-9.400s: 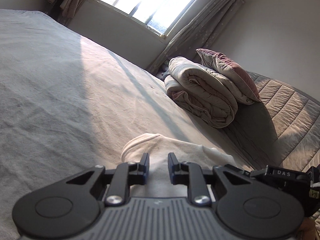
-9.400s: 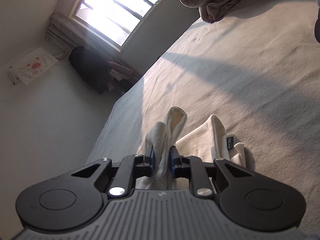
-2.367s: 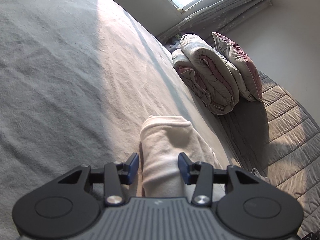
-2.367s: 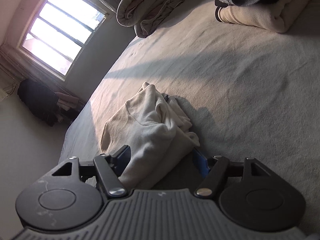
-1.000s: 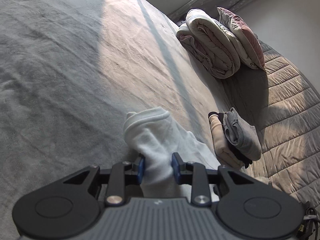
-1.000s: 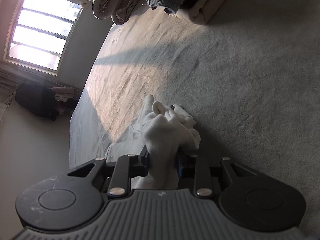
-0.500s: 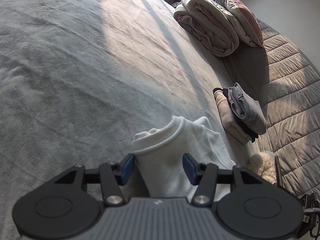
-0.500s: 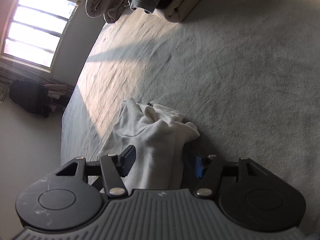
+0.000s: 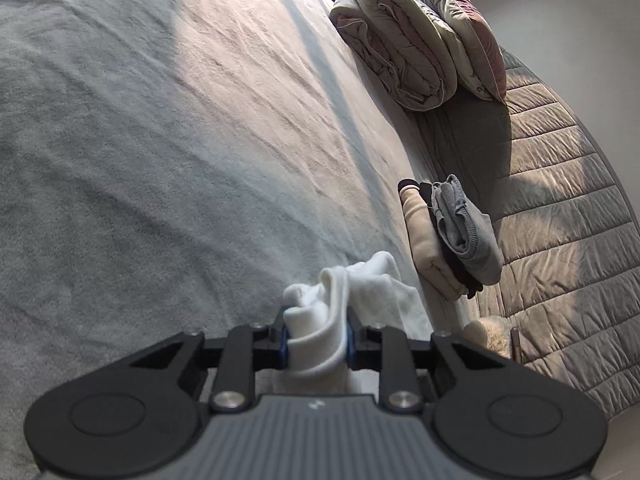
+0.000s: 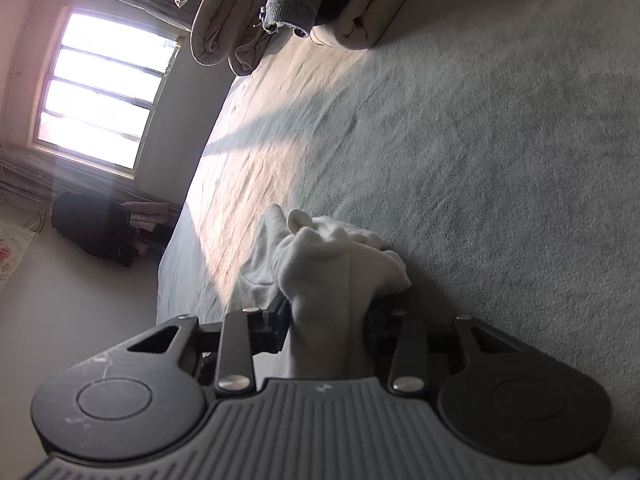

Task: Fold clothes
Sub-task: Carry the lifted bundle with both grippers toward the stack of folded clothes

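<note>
Count of items in view: one bed (image 9: 160,140) with a grey cover. One white garment (image 9: 360,292), bunched. Two grippers, the left gripper (image 9: 316,338) and the right gripper (image 10: 326,326), one per wrist view. One stack of folded clothes (image 9: 452,240), comprising three visible pieces: one beige, one dark, one grey. One rolled duvet (image 9: 400,48). One pillow (image 9: 468,36). One window (image 10: 104,96). One dark heap (image 10: 96,228) beneath it; contents cannot be counted.

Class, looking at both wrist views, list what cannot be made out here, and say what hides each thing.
- White garment, left view: lower part behind the left gripper.
- Same garment, right view: near end behind the right gripper.
- Folded pile, right view: cut by top edge.
</note>
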`<control>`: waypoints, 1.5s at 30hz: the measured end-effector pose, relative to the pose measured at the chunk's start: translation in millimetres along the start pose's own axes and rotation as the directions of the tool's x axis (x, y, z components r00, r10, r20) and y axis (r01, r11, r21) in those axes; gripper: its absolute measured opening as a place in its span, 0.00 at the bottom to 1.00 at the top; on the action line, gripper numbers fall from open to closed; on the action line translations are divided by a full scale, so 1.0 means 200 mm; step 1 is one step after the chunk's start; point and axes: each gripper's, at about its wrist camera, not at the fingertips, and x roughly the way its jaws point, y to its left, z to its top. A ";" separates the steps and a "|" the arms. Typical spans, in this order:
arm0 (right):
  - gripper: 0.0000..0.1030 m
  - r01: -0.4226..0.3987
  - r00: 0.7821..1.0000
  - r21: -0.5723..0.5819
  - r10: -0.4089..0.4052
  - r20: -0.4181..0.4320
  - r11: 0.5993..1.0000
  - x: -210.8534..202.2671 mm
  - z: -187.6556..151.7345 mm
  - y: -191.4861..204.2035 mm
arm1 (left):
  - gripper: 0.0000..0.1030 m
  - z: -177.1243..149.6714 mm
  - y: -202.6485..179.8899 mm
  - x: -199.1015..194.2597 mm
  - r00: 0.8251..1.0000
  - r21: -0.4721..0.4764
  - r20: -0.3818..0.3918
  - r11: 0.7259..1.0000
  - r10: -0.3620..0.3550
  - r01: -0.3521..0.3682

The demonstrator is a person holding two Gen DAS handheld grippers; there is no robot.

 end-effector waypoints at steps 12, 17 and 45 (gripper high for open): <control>0.37 -0.107 0.962 -0.075 0.122 0.245 0.991 -0.16 0.44 0.35 | 0.22 0.40 -0.81 0.17 0.987 0.263 0.085 0.958 -0.138 0.111; 0.37 -0.085 0.922 -0.108 0.119 0.368 0.990 -0.22 0.73 0.41 | 0.22 0.54 -1.12 0.43 0.985 0.342 0.063 0.931 -0.159 0.128; 0.60 0.144 0.806 -0.290 0.059 0.590 0.946 -0.29 1.24 0.00 | 0.34 0.76 -1.23 1.45 0.989 0.358 0.083 0.930 -0.123 0.086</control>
